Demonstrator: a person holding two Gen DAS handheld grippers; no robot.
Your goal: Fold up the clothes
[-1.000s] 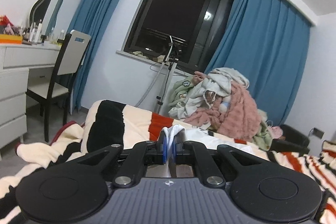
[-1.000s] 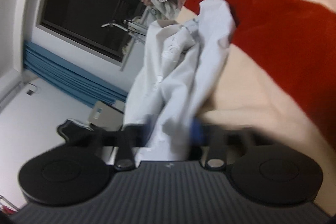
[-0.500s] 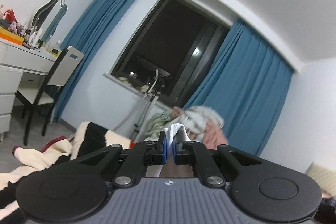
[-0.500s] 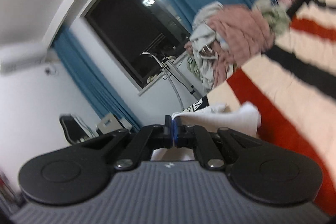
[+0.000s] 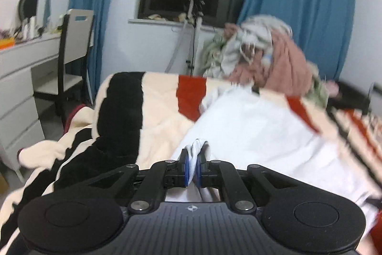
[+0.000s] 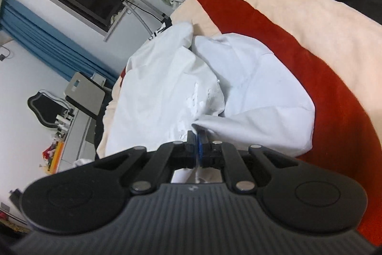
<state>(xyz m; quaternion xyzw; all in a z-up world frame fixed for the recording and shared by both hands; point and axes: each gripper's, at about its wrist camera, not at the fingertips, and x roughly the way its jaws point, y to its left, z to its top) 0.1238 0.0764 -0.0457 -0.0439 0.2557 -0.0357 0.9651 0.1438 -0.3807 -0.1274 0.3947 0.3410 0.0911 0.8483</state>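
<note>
both hand-held grippers clamped on white garment (image 5: 250, 126) | left hand-held gripper (image 5: 192, 167) pinching near edge | right hand-held gripper (image 6: 196, 147) pinching bunched fold | spread lengthwise, running far across striped bed (image 5: 157, 97)

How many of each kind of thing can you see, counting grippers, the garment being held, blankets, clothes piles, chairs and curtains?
Grippers: 2, left gripper, right gripper
White garment: 1
Striped blanket: 1
Clothes pile: 1
Chair: 1
Blue curtains: 2, and
Total: 8
</note>
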